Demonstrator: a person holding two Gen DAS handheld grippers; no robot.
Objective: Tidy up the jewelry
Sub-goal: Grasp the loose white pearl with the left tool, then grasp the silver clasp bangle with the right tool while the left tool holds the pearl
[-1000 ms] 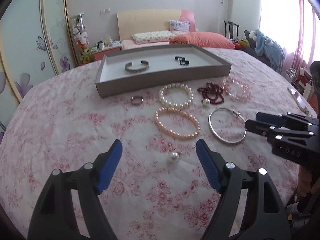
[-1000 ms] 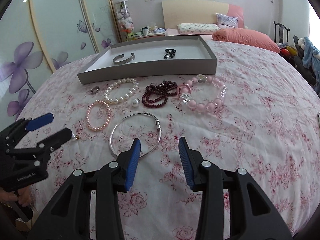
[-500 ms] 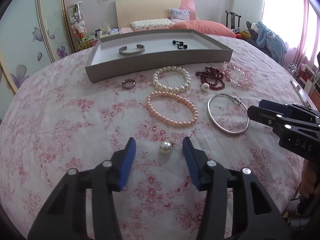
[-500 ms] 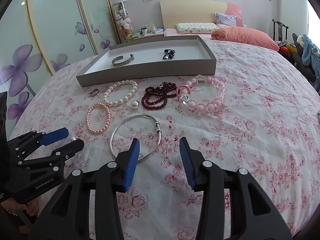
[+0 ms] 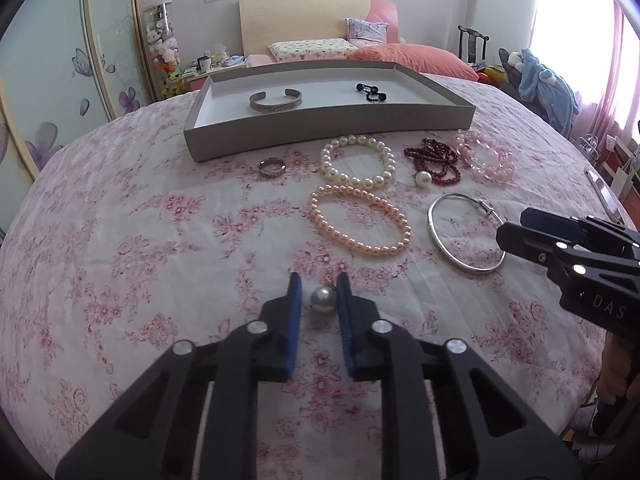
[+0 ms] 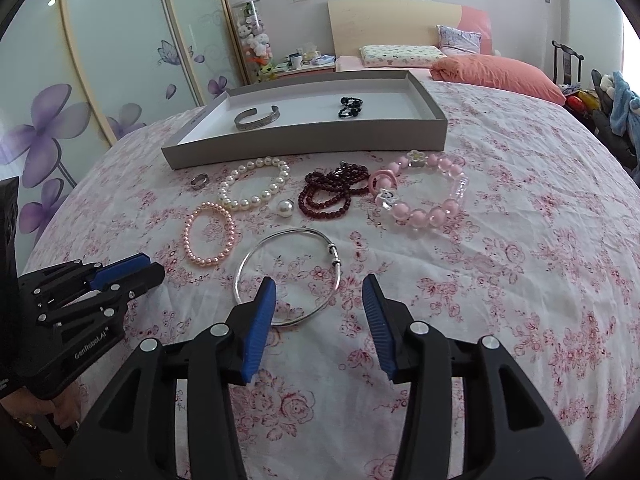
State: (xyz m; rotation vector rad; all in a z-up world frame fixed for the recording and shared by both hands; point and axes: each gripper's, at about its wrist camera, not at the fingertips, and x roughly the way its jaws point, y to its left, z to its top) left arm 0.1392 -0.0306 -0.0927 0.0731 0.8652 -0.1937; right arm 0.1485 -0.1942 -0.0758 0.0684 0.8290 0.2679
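Observation:
A loose pearl earring lies on the flowered bedspread between the blue pads of my left gripper. Its jaws are closing: the right pad is at the pearl and a sliver of cloth still shows on the left. My right gripper hovers over the near rim of a silver bangle. Its jaws are opening and the pads hold nothing. The grey tray at the back holds a silver cuff and a black piece.
Between tray and grippers lie a ring, a white pearl bracelet, a pink pearl bracelet, dark red beads, a pink bead bracelet and a second pearl. The bed edge curves round on both sides.
My left gripper's jaws have drawn in from wide apart to close around the pearl. The right gripper's jaws have spread a little, and it has stayed over the bangle.

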